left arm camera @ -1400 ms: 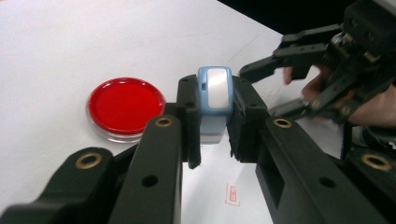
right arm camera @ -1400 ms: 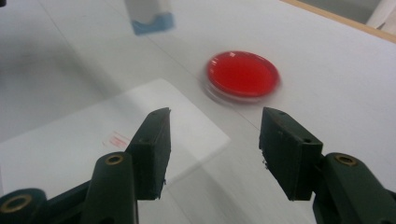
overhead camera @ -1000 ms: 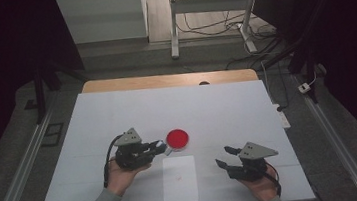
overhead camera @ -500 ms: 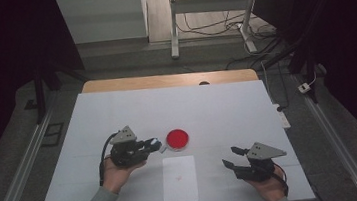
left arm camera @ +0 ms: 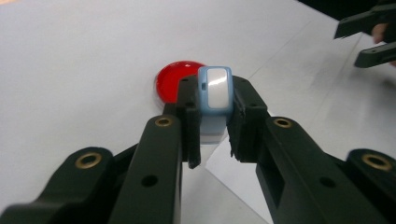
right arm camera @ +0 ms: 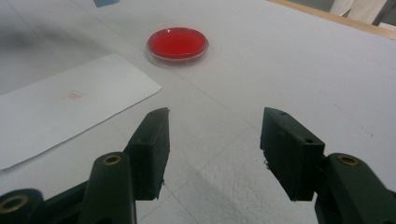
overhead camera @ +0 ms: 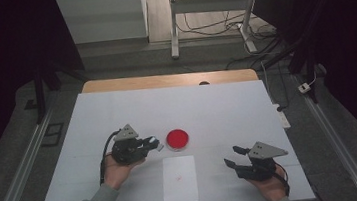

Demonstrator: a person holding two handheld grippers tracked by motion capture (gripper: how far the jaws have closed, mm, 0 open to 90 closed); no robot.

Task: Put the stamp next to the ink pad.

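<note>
Bare table [overhead camera: 228,110] beyond red dish [overhead camera: 176,139] and paper sheet [overhead camera: 179,179].

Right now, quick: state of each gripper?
Left gripper: shut on a small blue-and-white block, near the red dish.
Right gripper: open, holding nothing, above the table.

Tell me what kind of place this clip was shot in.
Probably a lab or recording workspace: a white-covered table, a red dish and a paper sheet laid out on it, and cables on the floor beyond a desk frame.
</note>
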